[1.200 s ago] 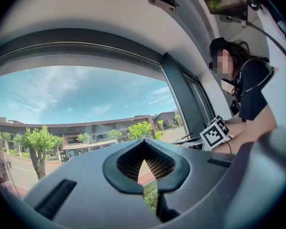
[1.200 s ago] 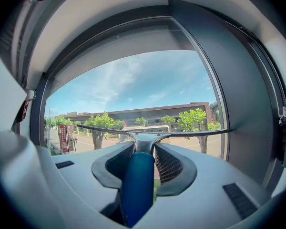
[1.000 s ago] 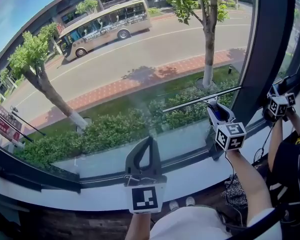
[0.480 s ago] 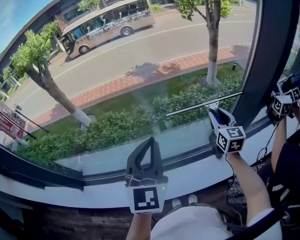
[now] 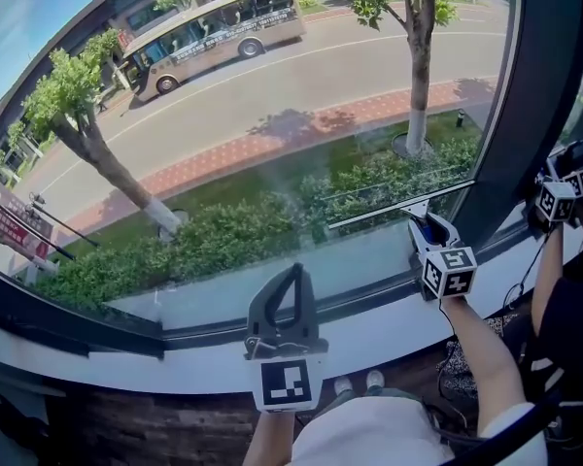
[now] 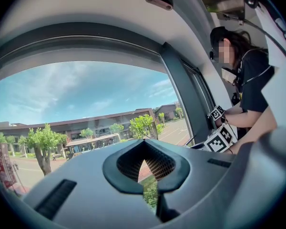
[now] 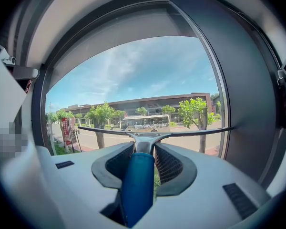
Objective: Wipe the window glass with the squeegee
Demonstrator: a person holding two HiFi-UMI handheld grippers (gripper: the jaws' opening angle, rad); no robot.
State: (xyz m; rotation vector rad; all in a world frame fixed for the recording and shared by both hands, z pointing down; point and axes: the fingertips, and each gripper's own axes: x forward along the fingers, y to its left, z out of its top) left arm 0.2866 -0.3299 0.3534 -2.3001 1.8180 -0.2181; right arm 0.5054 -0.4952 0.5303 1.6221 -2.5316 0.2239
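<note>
**Head view:** the right gripper has drawn the blue-handled squeegee with the thin black blade slightly lower than 1 second ago. Its blade lies across the lower right of the large window glass, so the stroke looks nearly finished. The left gripper hangs idle above the white sill. The dark window post stands just right of the blade end, and a 2nd person's marker-cube gripper is beyond it.

**Left gripper view:** the jaws meet at their tips with nothing between them. The 2nd person stands close to the right.

**Right gripper view:** both pads are clamped on the blue handle, with the blade stretched level ahead.
</note>
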